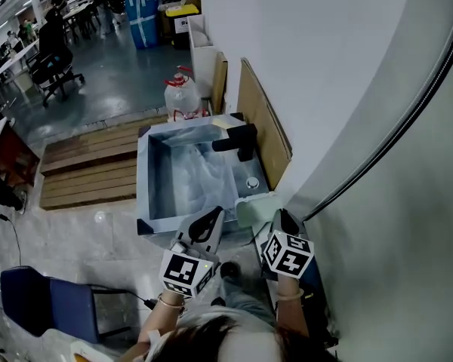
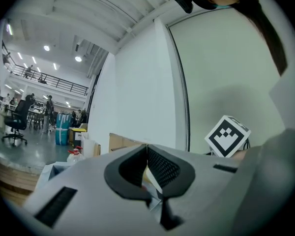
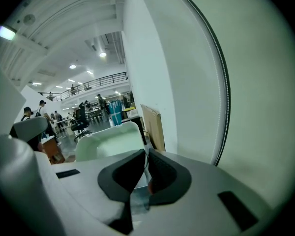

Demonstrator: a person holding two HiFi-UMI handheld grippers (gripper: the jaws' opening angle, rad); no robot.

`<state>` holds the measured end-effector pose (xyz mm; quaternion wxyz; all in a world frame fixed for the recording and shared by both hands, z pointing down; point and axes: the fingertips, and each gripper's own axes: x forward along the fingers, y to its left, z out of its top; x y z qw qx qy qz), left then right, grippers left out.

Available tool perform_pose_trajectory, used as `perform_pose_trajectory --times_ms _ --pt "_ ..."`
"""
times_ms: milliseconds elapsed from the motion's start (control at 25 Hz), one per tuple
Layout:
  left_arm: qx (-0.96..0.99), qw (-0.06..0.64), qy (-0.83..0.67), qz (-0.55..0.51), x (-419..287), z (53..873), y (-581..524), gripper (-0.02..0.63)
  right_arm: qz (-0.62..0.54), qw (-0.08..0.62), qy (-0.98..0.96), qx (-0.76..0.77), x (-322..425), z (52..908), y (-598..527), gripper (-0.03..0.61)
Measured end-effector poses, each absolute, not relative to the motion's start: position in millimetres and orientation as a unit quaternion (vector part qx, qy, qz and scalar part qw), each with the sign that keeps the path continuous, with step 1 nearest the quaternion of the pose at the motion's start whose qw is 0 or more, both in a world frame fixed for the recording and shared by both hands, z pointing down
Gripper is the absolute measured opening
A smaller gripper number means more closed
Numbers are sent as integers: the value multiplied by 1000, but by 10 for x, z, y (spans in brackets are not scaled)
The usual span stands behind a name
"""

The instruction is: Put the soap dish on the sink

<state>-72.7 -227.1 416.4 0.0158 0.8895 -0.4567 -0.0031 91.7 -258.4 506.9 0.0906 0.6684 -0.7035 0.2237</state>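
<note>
While the left gripper (image 2: 147,154) is idling with jaws together, the right gripper (image 3: 146,156) is pinching the centre-frame soap dish (image 3: 110,141) by its rim: likely light, stiff, slick.

Pale green soap dish (image 1: 255,208), black faucet (image 1: 238,140)

The sink (image 1: 143,191) looks like dull brushed metal, and the film (image 1: 200,176) inside it is crinkled clear plastic. The faucet (image 1: 238,140) is matt black. The soap dish (image 3: 110,142) is smooth pale-green plastic with a soft sheen. The left gripper (image 2: 147,156) and right gripper (image 3: 146,167) have matt grey plastic bodies, and their black pads (image 2: 162,167) carry a fine mesh texture. The planks (image 1: 90,173) are rough timber. The floor (image 1: 98,89) is glossy.
</note>
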Motion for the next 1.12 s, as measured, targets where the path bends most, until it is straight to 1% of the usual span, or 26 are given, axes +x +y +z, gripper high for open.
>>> perform_pose_trajectory --times_ms 520,720,1120 --pt "894 21 -448 12 -549 4243 -2778 9 242 125 -703 657 986 5422 -3050 40" --pt "894 20 -448 15 -485 4261 -2938 9 262 125 -706 646 978 5525 -3198 40" --pt "891 19 -452 28 -416 4345 -3261 9 277 159 -701 638 1030 5842 -3448 40"
